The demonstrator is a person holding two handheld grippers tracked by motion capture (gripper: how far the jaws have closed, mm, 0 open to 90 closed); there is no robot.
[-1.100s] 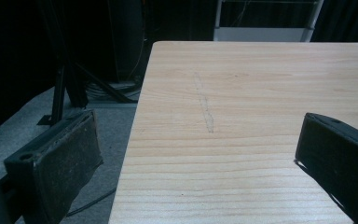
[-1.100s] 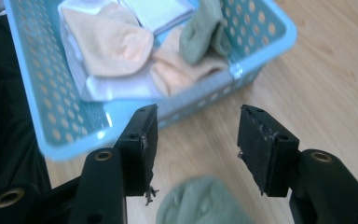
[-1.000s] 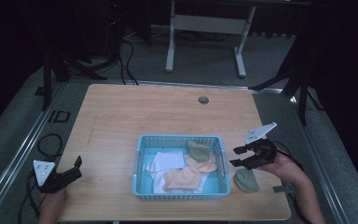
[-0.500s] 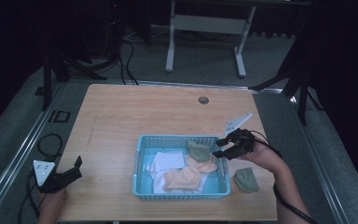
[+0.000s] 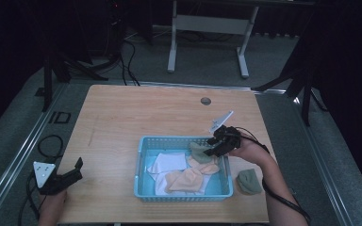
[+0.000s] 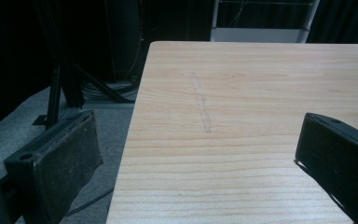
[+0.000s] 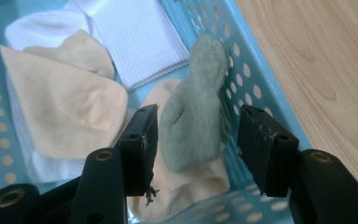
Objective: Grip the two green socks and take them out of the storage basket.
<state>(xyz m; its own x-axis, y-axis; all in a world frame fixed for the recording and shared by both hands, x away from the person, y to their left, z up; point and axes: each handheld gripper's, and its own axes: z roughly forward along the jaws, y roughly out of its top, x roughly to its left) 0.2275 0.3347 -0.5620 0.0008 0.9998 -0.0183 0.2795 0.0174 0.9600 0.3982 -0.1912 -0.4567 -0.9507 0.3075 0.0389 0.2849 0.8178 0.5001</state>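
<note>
1. Black left gripper [image 5: 78, 170] rests at the table's [image 5: 122, 117] near-left corner, well apart from the basket. Its jaws stand wide apart with nothing between them; the left gripper view shows bare wood between the pads.

2. Blue perforated basket [image 5: 143, 165] sits right of centre. It holds a white sock [image 7: 140, 42] and peach socks [image 7: 60, 102], overlapping loosely.

3. Green sock [image 7: 193, 121] lies in the basket's right part, draped up against the right wall. This appears to be the item in hand.

4. Right gripper [image 7: 193, 144] hangs over the basket's right edge. Its jaws are apart and straddle the green sock; the pads [image 7: 142, 140] do not yet press on it.

5. A second green sock [image 5: 249, 181] lies on the table just beside the basket's right wall, apparently the mate.

6. Risks, as judged:
- The peach sock lies directly beneath the green one; closing too low could pinch both and drag the wrong item out.
- The right pad is close to the basket wall; descending further outward could catch the wall and shift or lift the basket.
- A shallow pinch on loose knit could slip on lifting.
</note>
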